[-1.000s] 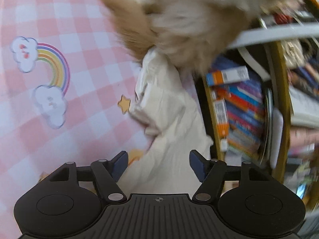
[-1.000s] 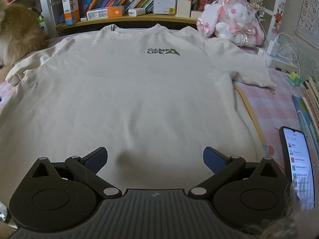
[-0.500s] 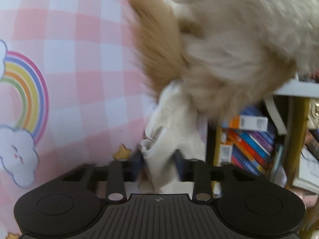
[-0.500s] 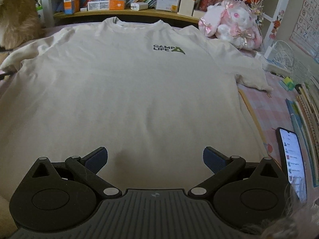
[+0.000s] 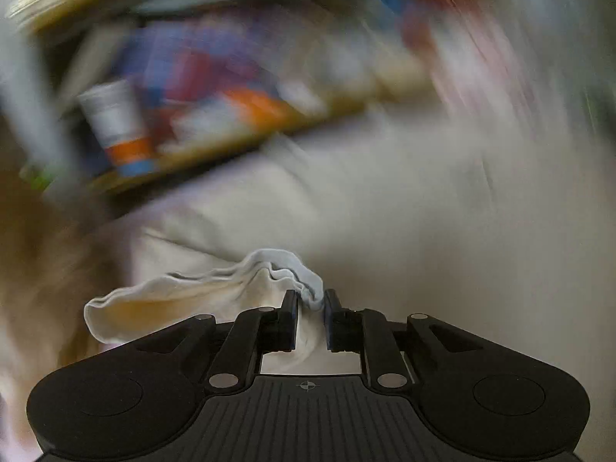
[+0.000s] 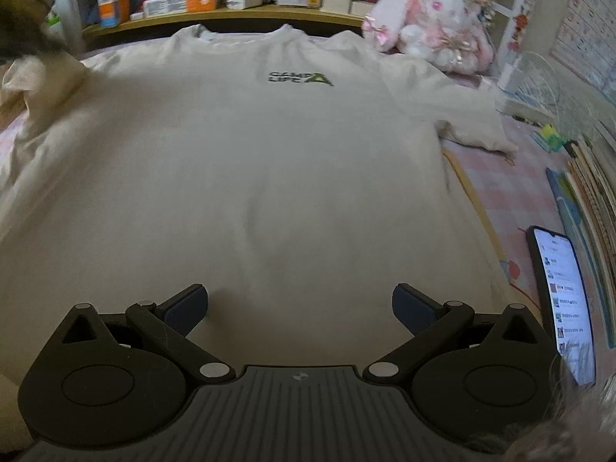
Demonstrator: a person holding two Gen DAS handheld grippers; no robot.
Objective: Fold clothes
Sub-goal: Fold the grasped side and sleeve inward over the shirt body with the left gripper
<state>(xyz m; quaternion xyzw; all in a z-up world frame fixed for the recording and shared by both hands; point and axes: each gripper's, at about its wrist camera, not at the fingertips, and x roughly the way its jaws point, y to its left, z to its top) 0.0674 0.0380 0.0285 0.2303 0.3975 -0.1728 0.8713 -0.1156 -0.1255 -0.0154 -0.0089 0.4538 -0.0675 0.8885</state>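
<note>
- Cream cotton T-shirt (image 6: 246, 177) spread front-up across the pink checked bed cover (image 6: 512, 177), collar toward the bookshelf (image 6: 215, 11), dark "CAMP LIFE" print (image 6: 300, 78) on the chest.
- Sleeve cuff (image 5: 215, 288) of that shirt pinched in the left gripper (image 5: 310, 300); jaws clenched on a bunched fold, loose hem fanning out to the left of the fingers (image 5: 288, 308).
- Same sleeve lifted and crumpled at the far left edge of the right wrist view, just under a patch of brown fur (image 6: 19, 27).
- Left wrist view heavily motion-blurred: smeared book spines, an orange-and-white box (image 5: 119, 127), pale fabric beyond; finer detail unreadable.
- Right gripper (image 6: 300, 308) spread wide, blue pads (image 6: 186, 308) well apart, nothing between them, poised above the lower hem area of the shirt; contact with the fabric impossible to judge.
- Other sleeve (image 6: 473, 123) lying flat toward the right, tip resting on the checked cover.
- Pink-and-white plush rabbit (image 6: 427, 27) beside the right shoulder of the shirt, against the shelf.
- Lit phone (image 6: 560, 304) lying screen-up on the cover, right of the shirt, near a row of books (image 6: 589, 192) along the edge.
- White wire basket (image 6: 535, 88) beyond the right sleeve.
</note>
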